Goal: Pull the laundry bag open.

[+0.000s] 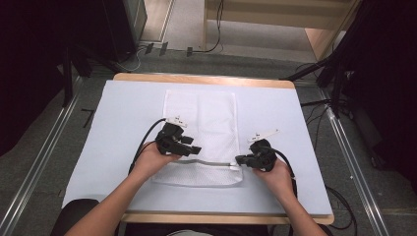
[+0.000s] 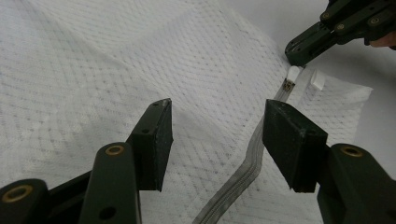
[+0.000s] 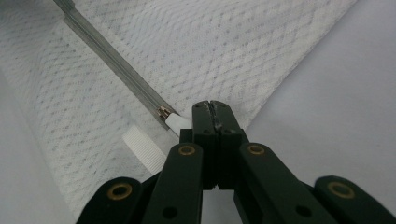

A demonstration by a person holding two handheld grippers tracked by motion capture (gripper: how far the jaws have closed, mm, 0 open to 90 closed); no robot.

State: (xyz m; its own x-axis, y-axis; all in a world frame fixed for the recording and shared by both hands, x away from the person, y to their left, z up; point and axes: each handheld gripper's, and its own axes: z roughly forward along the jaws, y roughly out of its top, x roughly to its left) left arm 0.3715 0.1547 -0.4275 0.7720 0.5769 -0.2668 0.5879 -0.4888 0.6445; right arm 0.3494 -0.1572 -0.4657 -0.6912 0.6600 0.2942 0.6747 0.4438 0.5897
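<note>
A white mesh laundry bag lies flat in the middle of the bench, its grey zipper running from nine to three o'clock across its near end. The right claw is pinched shut at the zipper's three o'clock end, just beside the white pull tab; whether it actually holds the tab I cannot tell. The left claw hangs open over the mesh towards nine o'clock, its jaws standing either side of the zipper line.
</note>
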